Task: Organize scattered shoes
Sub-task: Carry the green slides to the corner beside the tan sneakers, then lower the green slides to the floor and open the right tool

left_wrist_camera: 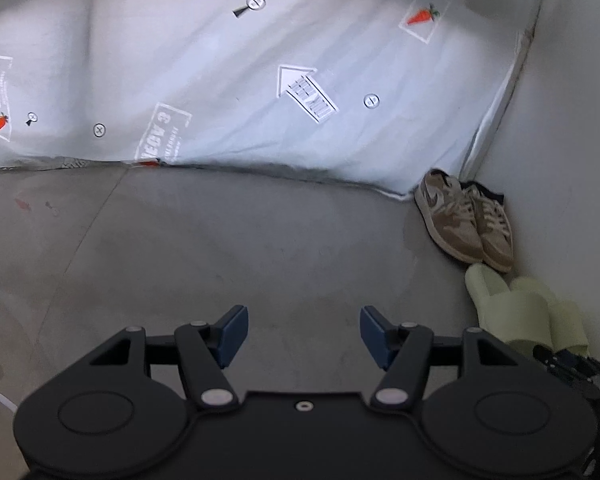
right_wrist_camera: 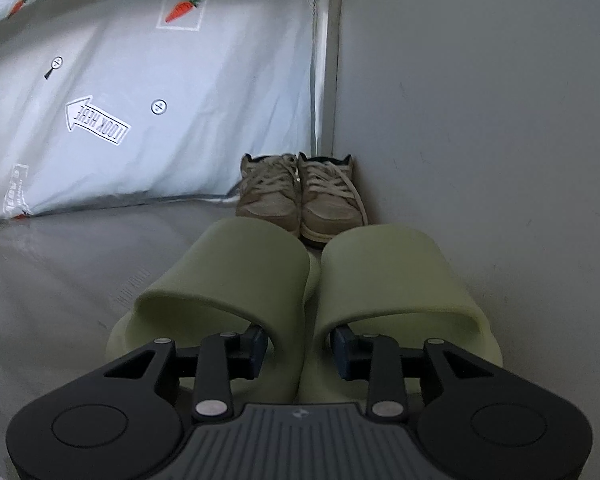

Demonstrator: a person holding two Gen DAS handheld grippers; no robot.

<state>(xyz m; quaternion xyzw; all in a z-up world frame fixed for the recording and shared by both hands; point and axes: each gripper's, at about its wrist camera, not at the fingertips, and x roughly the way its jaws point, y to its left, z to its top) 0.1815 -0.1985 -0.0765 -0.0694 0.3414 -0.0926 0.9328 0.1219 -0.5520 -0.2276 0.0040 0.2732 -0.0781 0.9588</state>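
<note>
A pair of tan sneakers [right_wrist_camera: 300, 196] stands side by side in the corner by the wall, also in the left wrist view [left_wrist_camera: 466, 220]. Two pale green slides [right_wrist_camera: 236, 280] lie side by side right behind them along the wall, also in the left wrist view [left_wrist_camera: 528, 312]. My right gripper [right_wrist_camera: 300, 354] is open, with one finger inside each slide, straddling their touching inner walls. My left gripper [left_wrist_camera: 304, 336] is open and empty over bare floor, left of the shoes.
A white plastic-wrapped mattress [left_wrist_camera: 220, 72] with carrot and arrow prints leans against the far side. A plain white wall [right_wrist_camera: 480, 120] runs along the right. Grey floor [left_wrist_camera: 180, 248] stretches to the left of the shoes.
</note>
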